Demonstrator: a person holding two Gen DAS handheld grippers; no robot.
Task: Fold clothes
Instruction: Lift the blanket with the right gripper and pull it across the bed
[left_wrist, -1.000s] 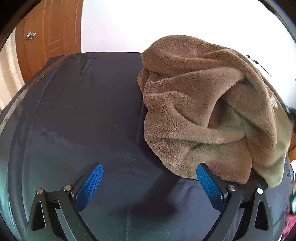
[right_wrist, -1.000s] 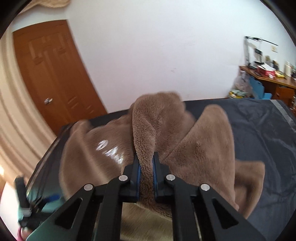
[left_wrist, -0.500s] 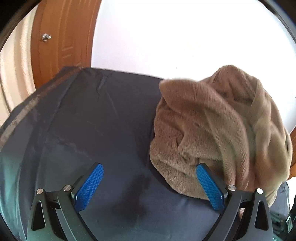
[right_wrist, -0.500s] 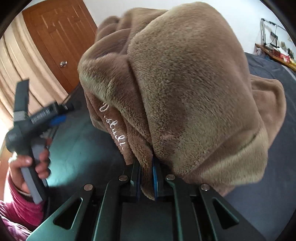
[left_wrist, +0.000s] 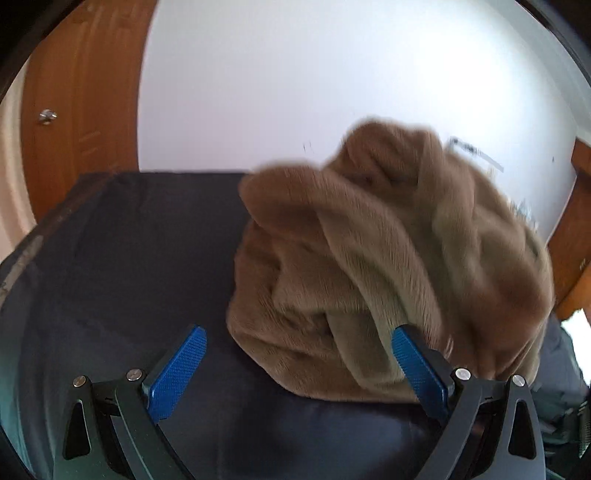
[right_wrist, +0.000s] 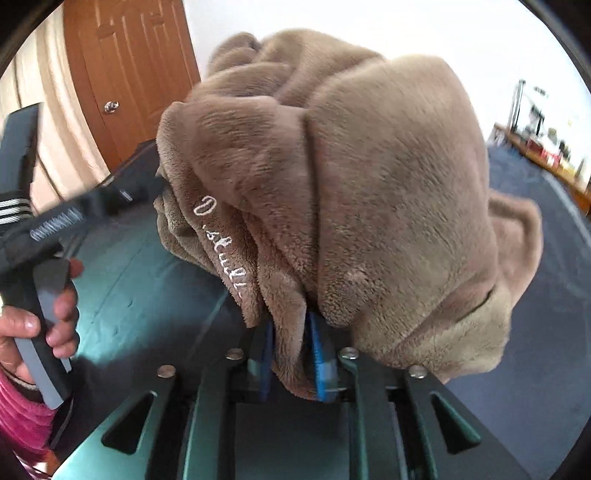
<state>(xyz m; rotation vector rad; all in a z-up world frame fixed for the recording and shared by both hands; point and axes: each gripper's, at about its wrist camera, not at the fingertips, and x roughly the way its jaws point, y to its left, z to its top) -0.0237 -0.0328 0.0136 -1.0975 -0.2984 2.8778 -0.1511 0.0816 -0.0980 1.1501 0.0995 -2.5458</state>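
Right claw (right_wrist: 291, 343) jaws just opening, brown fleece garment (right_wrist: 351, 184) fold between; left claw (left_wrist: 299, 365) wide, empty beside garment. Risk: heap slumps unfolded.

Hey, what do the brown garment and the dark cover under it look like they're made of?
Brown garment: looks like plush fleece, matte, with a short brushed nap that shades where the pile lies differently; white stitched lettering runs along one edge. Dark cover: seems a thin, smooth woven or coated sheet, faintly glossy, with fine creases. Exact fibre cannot be told.
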